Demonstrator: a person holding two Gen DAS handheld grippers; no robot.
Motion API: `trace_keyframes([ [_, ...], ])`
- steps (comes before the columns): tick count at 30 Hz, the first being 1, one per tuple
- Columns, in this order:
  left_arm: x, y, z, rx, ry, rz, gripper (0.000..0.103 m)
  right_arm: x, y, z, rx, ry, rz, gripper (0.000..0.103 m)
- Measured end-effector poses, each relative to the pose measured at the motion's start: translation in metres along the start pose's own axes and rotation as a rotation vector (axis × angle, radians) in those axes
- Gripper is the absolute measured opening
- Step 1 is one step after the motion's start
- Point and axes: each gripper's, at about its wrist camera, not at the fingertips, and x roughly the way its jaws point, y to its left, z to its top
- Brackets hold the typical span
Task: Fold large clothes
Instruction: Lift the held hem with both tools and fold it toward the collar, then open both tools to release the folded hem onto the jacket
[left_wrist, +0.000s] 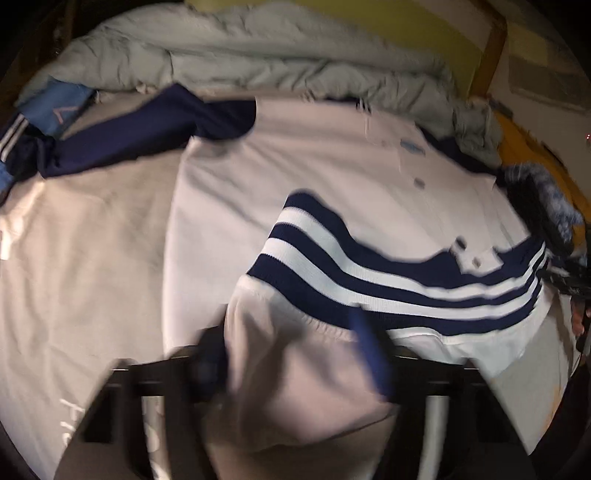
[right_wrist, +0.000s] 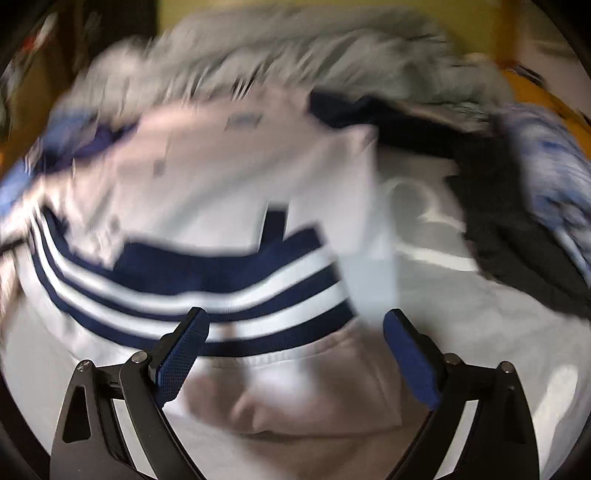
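Note:
A white garment with a navy and white striped band lies spread on the bed, its navy sleeve stretched to the far left. My left gripper is blurred and points down at it. Its jaws stand apart, with a bulging white fold between them. In the right wrist view the same garment and striped band lie below my right gripper. That gripper is open, its blue pads wide apart above the white hem, gripping nothing.
The white bed sheet lies left of the garment. A crumpled grey duvet runs along the far side. A dark jacket with a blue-grey furry trim lies at the right. A blue cloth lies at the far left.

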Motion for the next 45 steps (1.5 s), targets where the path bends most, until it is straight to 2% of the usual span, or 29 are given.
trace_keyframes([
  [1,0.001,-0.001,-0.001,-0.002,-0.019,-0.007,0.045,0.002,0.001,0.000,0.001,-0.005,0.001,0.050],
  [2,-0.001,-0.002,-0.002,-0.001,-0.035,0.004,0.022,0.000,-0.001,0.001,0.023,-0.024,0.008,0.038],
  [3,-0.004,-0.003,-0.001,0.002,-0.056,0.022,0.009,-0.004,-0.005,0.002,0.046,-0.050,0.011,0.024],
  [4,-0.010,-0.003,-0.001,0.004,-0.086,0.017,0.009,-0.012,-0.009,0.004,0.072,-0.094,0.027,0.019],
  [8,-0.042,-0.007,0.009,-0.011,-0.263,0.036,0.008,-0.052,-0.017,0.016,0.130,-0.303,0.025,0.017],
  [10,-0.052,-0.010,0.015,-0.019,-0.306,0.064,0.008,-0.062,-0.015,0.027,0.134,-0.364,-0.020,0.017],
  [12,-0.047,-0.012,0.023,-0.008,-0.298,0.108,0.008,-0.051,-0.017,0.040,0.152,-0.350,-0.027,0.017],
  [14,-0.033,-0.010,0.026,-0.005,-0.268,0.123,0.008,-0.024,-0.021,0.049,0.185,-0.271,-0.011,0.018],
  [16,-0.011,-0.010,0.023,0.021,-0.201,0.155,0.009,0.002,-0.018,0.047,0.193,-0.193,-0.023,0.018],
  [19,0.011,-0.008,0.018,0.048,-0.150,0.203,0.015,0.024,-0.010,0.039,0.153,-0.120,-0.084,0.023],
  [22,0.002,-0.005,0.019,0.032,-0.182,0.210,0.029,0.014,-0.010,0.034,0.131,-0.142,-0.128,0.035],
  [23,-0.003,-0.004,0.019,0.031,-0.197,0.225,0.043,0.007,-0.012,0.033,0.135,-0.157,-0.141,0.040],
  [24,-0.008,-0.004,0.019,0.028,-0.215,0.241,0.064,0.001,-0.014,0.031,0.141,-0.173,-0.149,0.043],
  [26,-0.025,-0.005,0.017,0.011,-0.274,0.264,0.077,-0.016,-0.018,0.029,0.169,-0.207,-0.145,0.061],
  [28,-0.039,-0.006,0.017,-0.007,-0.284,0.239,0.077,-0.035,-0.020,0.024,0.209,-0.246,-0.115,0.072],
  [31,-0.060,-0.012,0.013,-0.014,-0.293,0.197,0.077,-0.060,-0.014,0.018,0.213,-0.288,-0.066,0.079],
  [33,-0.072,-0.020,0.008,0.020,-0.292,0.166,0.077,-0.074,-0.004,0.014,0.174,-0.312,-0.045,0.085],
  [35,-0.083,-0.035,0.001,0.097,-0.264,0.121,0.077,-0.085,0.018,0.010,0.079,-0.339,-0.096,0.096],
  [37,-0.092,-0.052,-0.009,0.186,-0.260,0.088,0.077,-0.091,0.043,0.006,-0.029,-0.366,-0.143,0.101],
  [39,-0.096,-0.061,-0.014,0.216,-0.263,0.080,0.077,-0.090,0.064,0.001,-0.114,-0.358,-0.132,0.101],
  [42,-0.086,-0.072,-0.021,0.234,-0.211,0.048,0.077,-0.086,0.089,-0.008,-0.201,-0.338,-0.114,0.101],
  [45,-0.067,-0.082,-0.028,0.279,-0.134,0.053,0.077,-0.077,0.103,-0.016,-0.245,-0.309,-0.068,0.101],
])
